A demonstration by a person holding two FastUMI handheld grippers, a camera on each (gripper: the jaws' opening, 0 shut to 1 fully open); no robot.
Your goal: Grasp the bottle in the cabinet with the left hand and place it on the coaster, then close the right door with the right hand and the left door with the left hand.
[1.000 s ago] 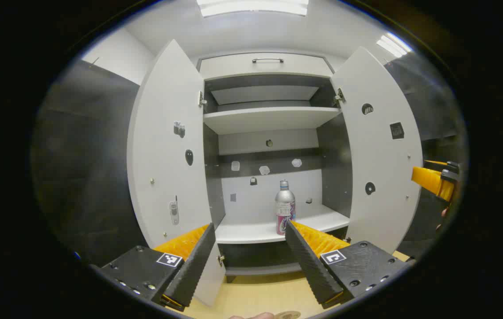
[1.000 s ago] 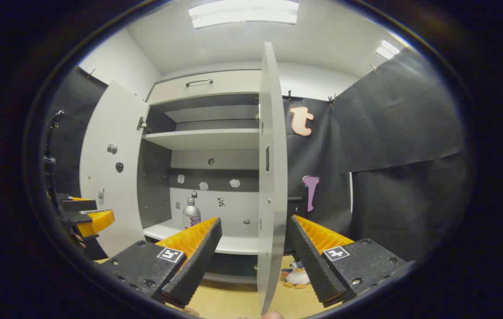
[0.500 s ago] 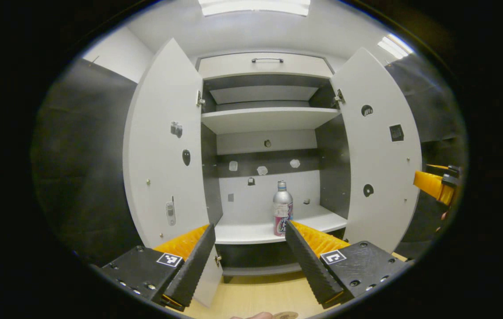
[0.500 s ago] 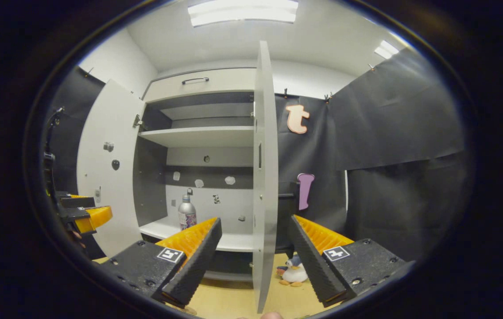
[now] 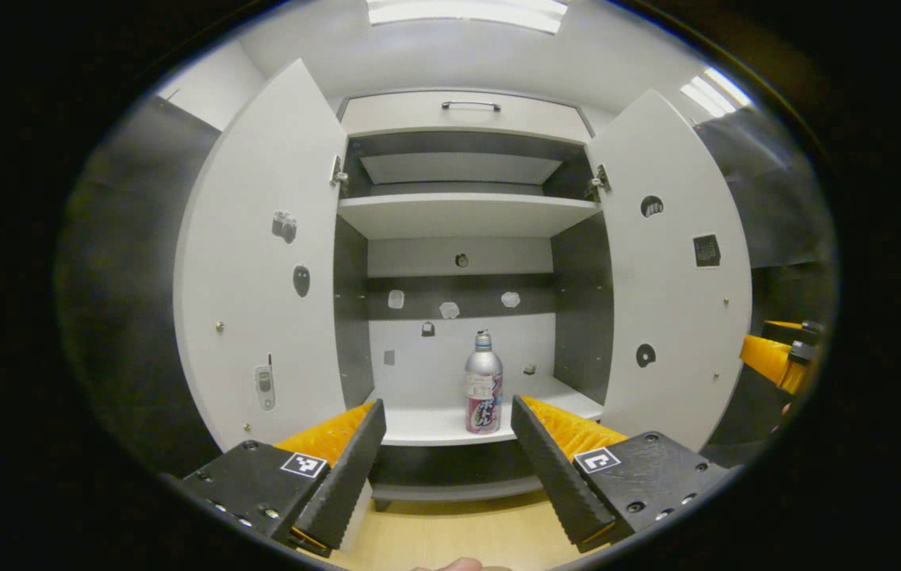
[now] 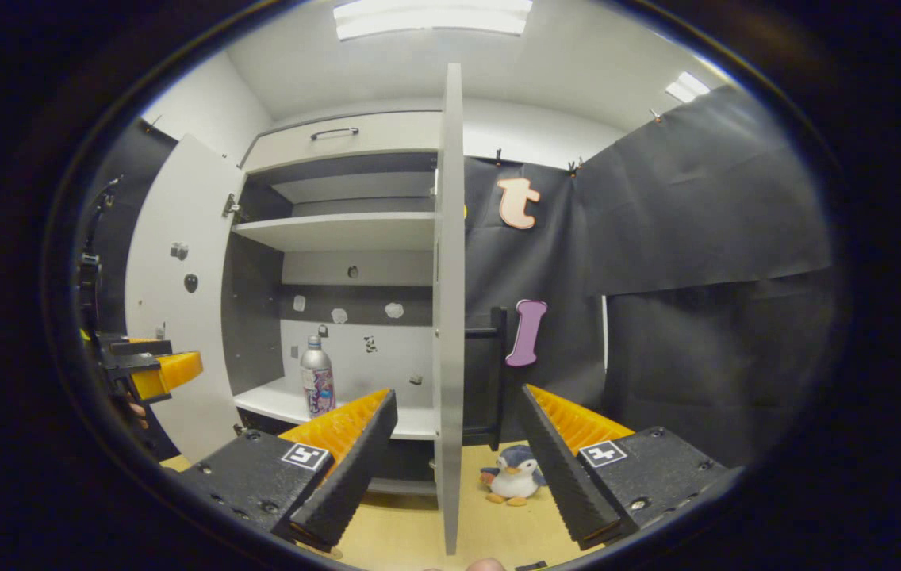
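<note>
The left gripper [image 5: 444,456], fingers wide apart and empty, faces the bottle [image 5: 483,383] standing on the open cabinet's lower shelf [image 5: 427,424]. Reaching is the step in hand; next it must advance and straddle the bottle. The right gripper [image 6: 450,448] is also spread and empty.

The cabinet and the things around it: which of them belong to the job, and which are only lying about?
For the job:
- bottle on the lower shelf
- left door, open
- right door, open
- left gripper, open
- right gripper, open

Only lying about:
- penguin toy on the floor
- stickers on the doors
</note>
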